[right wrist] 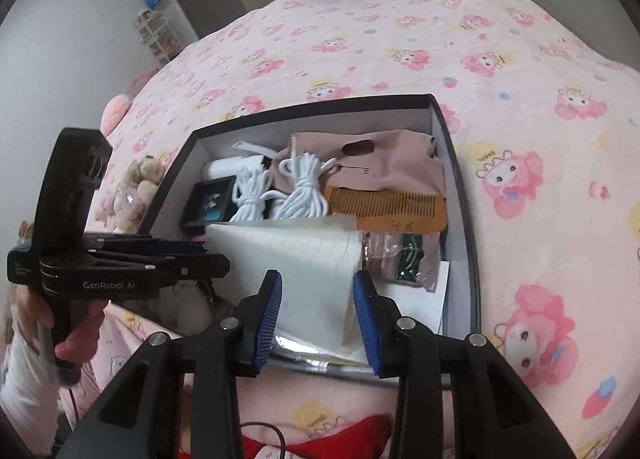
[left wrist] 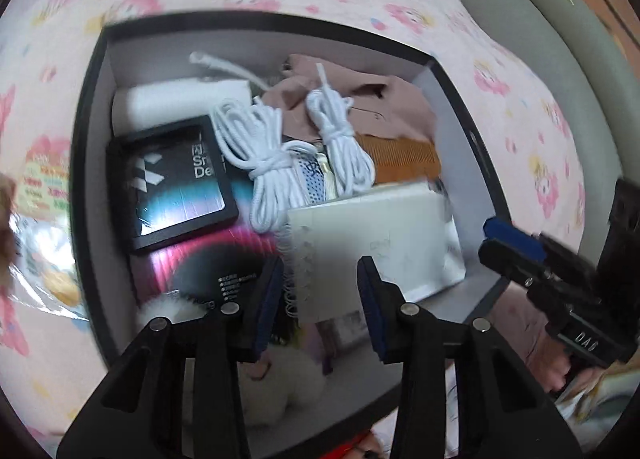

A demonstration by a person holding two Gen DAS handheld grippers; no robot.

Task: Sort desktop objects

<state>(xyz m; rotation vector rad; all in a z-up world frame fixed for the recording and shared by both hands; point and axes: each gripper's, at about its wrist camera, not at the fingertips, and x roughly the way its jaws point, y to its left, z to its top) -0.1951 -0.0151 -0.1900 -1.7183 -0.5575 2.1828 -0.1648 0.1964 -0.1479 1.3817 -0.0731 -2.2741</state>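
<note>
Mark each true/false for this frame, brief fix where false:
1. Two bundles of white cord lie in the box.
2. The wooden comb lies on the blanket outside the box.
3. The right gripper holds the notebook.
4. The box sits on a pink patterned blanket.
1. True. Two white cord bundles lie side by side in the box.
2. False. The wooden comb lies inside the box, next to the cords.
3. False. The right gripper is open, empty, above the spiral notebook.
4. True. The pink patterned blanket surrounds the box.
</note>
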